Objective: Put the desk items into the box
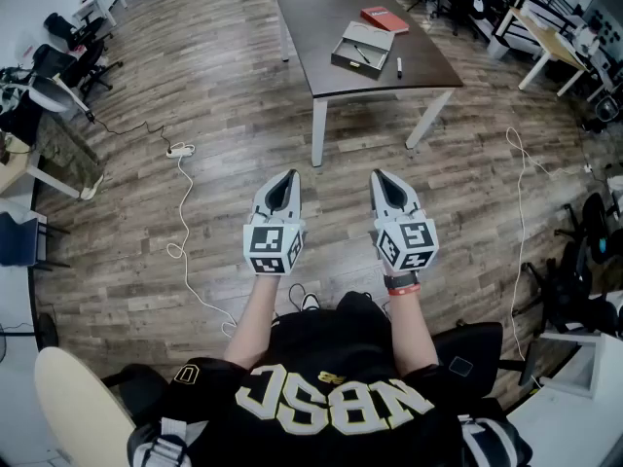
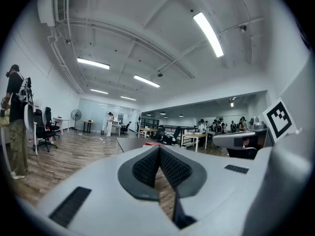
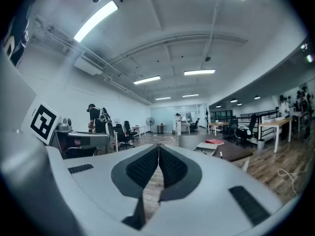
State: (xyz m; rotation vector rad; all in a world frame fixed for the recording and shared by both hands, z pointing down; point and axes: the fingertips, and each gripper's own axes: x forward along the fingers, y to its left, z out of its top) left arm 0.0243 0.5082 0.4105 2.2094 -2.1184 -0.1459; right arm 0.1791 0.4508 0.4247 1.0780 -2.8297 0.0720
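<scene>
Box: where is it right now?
Head view: the box sits on the dark table at top centre, on the table's right half, with the red notebook just behind it and the marker at its right.

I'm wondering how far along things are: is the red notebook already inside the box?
No, the red notebook lies flat on the dark table, outside the box and next to it.

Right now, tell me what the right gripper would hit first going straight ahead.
The right gripper would probably meet the table near its left front corner, though it might slip past on the left.
</scene>
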